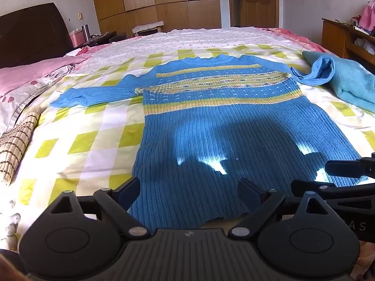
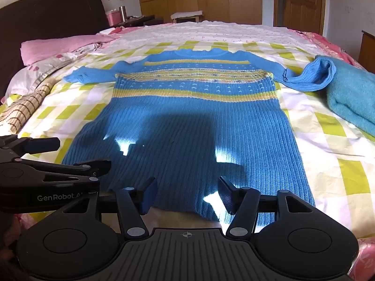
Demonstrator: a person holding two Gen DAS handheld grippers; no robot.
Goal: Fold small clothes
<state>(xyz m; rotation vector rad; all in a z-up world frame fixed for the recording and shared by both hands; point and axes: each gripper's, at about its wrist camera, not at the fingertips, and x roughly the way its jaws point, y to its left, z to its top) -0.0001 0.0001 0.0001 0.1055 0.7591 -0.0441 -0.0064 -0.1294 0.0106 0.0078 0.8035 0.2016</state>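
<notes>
A blue ribbed knit sweater (image 1: 218, 126) with yellow stripes lies flat on the bed, neck away from me, hem towards me; it also shows in the right wrist view (image 2: 187, 126). Its left sleeve (image 1: 93, 94) stretches out sideways. Its right sleeve (image 1: 316, 75) lies bunched against a teal cloth. My left gripper (image 1: 188, 193) is open, just above the hem's left part. My right gripper (image 2: 187, 193) is open, just above the hem's right part. Each gripper shows at the edge of the other's view, the right one (image 1: 339, 175) and the left one (image 2: 58, 157).
The bed has a yellow-green checked sheet (image 1: 93, 140). A folded teal cloth (image 1: 351, 84) lies at the right. A rolled bamboo mat (image 1: 16, 145) and pink bedding (image 1: 30, 75) lie at the left. A wooden wardrobe and a door stand behind.
</notes>
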